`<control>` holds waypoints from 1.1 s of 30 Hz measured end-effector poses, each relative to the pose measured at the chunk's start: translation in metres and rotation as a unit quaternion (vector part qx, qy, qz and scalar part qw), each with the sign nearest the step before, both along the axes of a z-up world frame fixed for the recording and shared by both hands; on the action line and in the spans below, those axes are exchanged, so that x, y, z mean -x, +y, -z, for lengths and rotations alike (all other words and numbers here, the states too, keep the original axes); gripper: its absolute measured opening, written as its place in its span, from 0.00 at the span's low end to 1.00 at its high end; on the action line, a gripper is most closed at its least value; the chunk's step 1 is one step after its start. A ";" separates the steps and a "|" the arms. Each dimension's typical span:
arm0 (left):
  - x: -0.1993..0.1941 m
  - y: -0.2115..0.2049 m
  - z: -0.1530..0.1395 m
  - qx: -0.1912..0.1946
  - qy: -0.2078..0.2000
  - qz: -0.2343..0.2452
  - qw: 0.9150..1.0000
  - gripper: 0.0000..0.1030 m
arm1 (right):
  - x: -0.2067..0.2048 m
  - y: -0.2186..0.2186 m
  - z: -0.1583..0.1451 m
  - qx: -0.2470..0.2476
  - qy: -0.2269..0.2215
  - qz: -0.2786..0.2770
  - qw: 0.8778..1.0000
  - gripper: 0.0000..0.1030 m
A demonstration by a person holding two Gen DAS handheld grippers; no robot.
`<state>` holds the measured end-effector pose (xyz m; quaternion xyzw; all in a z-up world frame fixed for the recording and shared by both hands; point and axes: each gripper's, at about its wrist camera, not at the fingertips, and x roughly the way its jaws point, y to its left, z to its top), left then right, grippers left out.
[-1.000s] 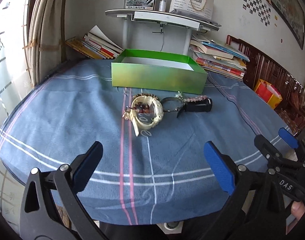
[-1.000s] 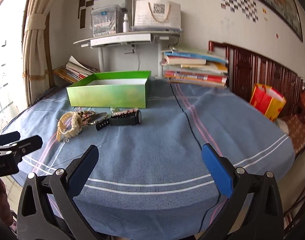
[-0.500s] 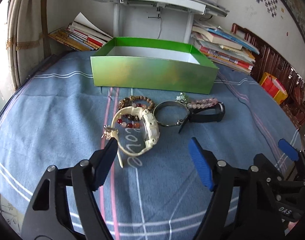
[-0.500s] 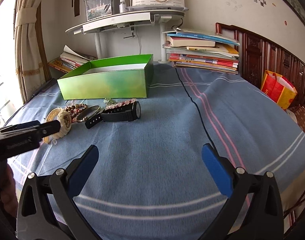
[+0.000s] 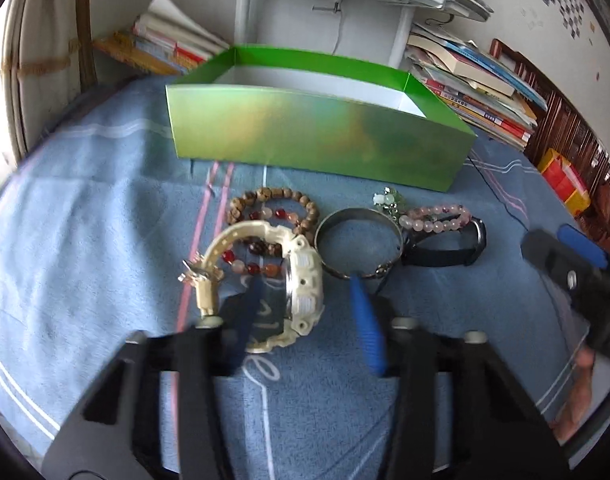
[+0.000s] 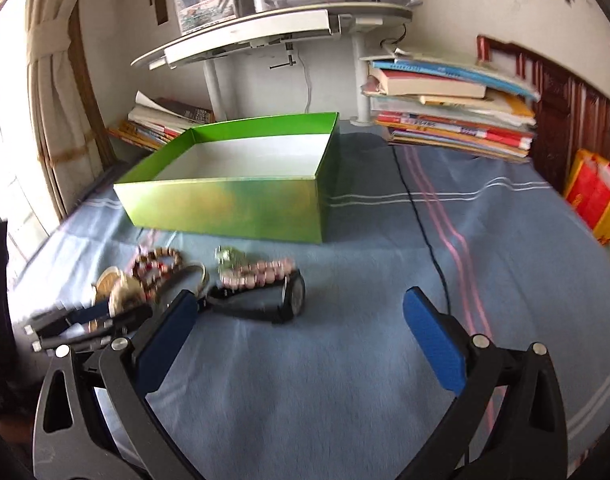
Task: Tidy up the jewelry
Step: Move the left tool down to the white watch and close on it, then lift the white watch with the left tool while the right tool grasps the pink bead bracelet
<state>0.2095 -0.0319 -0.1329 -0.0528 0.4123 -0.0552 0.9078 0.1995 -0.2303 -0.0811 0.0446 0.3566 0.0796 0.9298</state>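
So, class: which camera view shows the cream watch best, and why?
The left wrist view: the cream watch lies close and central, case and strap clear, between the closing fingers of the left hand-held gripper. In the right wrist view it is small, blurred and partly hidden.

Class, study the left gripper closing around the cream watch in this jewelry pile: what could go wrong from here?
1. The cream watch lies over the red bead bracelet, so lifting it may drag the beads along.
2. The left gripper, its jaws closing, has one pad inside the strap loop; the watch could swing or slip.
3. The silver bangle beside it may get knocked.
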 end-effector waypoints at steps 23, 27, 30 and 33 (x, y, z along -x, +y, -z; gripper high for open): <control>0.003 0.015 -0.034 -0.015 -0.100 0.008 0.995 0.17 | -0.086 0.021 0.033 -0.038 0.100 -0.058 0.993 0.33; 0.000 0.020 -0.031 -0.008 -0.095 0.006 0.995 0.17 | -0.088 0.017 0.036 -0.046 0.110 -0.048 0.992 0.32; -0.001 0.021 -0.030 -0.008 -0.095 0.006 0.995 0.17 | -0.087 0.015 0.038 -0.052 0.116 -0.049 0.991 0.32; -0.003 0.022 -0.029 -0.005 -0.093 0.005 0.996 0.17 | -0.086 0.015 0.038 -0.051 0.113 -0.047 0.991 0.22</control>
